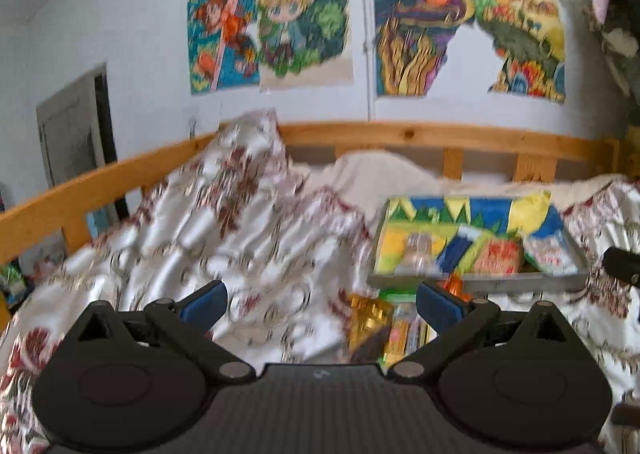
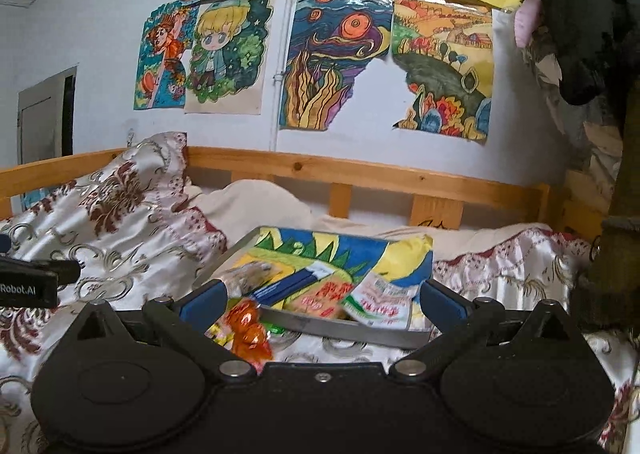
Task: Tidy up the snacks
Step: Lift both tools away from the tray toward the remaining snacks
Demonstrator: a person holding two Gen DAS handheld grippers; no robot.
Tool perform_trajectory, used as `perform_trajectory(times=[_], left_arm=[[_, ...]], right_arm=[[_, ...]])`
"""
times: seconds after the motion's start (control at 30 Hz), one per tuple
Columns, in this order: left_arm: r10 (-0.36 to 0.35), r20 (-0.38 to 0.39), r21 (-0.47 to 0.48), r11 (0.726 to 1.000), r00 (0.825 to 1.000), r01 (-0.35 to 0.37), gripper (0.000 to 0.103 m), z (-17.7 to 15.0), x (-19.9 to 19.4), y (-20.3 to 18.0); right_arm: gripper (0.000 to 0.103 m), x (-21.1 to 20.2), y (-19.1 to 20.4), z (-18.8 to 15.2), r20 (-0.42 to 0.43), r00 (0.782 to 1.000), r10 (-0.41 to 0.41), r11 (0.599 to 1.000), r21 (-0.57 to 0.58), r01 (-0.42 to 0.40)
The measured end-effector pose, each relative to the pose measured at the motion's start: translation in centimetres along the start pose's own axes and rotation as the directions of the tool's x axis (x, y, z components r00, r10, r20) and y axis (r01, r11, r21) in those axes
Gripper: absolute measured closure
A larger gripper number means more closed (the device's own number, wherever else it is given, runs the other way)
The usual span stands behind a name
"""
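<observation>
A grey tray (image 1: 520,281) (image 2: 360,332) lined with a colourful drawing lies on the bed and holds several snack packets: a clear one, a blue one (image 2: 288,286), a red one (image 2: 326,296) and a white-green one (image 2: 378,304). Loose snacks lie on the bedspread in front of it: a gold packet (image 1: 368,314) and yellow packets (image 1: 404,338) in the left wrist view, orange wrapped sweets (image 2: 248,330) in the right wrist view. My left gripper (image 1: 322,304) stands open above the loose snacks, empty. My right gripper (image 2: 322,300) is open too, near the tray's front edge.
A satin patterned bedspread (image 2: 120,222) covers the bed in folds, heaped at the left. A wooden bed rail (image 2: 360,174) runs behind, under a wall of drawings (image 2: 332,62). Dark clothes (image 2: 580,14) hang at the right. The other gripper's body (image 2: 28,278) shows at the left edge.
</observation>
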State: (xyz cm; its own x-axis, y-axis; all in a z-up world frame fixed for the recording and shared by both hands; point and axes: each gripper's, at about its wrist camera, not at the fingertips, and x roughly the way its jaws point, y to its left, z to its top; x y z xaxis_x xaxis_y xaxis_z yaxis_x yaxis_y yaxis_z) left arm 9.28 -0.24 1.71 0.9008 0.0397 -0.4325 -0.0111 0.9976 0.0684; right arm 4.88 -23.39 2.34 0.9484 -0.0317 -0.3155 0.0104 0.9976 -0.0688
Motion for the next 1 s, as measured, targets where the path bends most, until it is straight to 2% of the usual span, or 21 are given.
perform_trajectory(times=[0.1, 0.3, 0.47, 0.8, 1.0], left_arm=[[0.001, -0.06, -0.012, 1.0, 0.998, -0.002, 0.001, -0.8, -0.1, 0.5], [-0.017, -0.119, -0.002, 1.0, 0.993, 0.017, 0.001, -2.0, -0.8, 0.5], [-0.045, -0.186, -0.021, 0.999, 0.982, 0.042, 0.001, -2.5, -0.2, 0.6], [-0.045, -0.246, -0.027, 0.999, 0.968, 0.039, 0.001, -2.8, 0.8, 0.5], [-0.049, -0.276, -0.023, 0.999, 0.96, 0.045, 0.001, -3.0, 1.4, 0.3]], right_arm=[[0.001, -0.7, 0.3, -0.5, -0.015, 1.0, 0.008, 1.0, 0.002, -0.008], [0.001, -1.4, 1.0, -1.4, -0.052, 0.998, 0.019, 1.0, -0.002, -0.019], [0.001, -1.3, 1.2, -2.3, -0.107, 0.994, 0.022, 1.0, 0.003, -0.022], [0.001, -0.1, 1.1, -3.1, -0.201, 0.979, 0.021, 0.999, 0.029, -0.016], [0.001, 0.4, 1.3, -3.3, -0.226, 0.974, 0.024, 1.0, 0.024, -0.019]])
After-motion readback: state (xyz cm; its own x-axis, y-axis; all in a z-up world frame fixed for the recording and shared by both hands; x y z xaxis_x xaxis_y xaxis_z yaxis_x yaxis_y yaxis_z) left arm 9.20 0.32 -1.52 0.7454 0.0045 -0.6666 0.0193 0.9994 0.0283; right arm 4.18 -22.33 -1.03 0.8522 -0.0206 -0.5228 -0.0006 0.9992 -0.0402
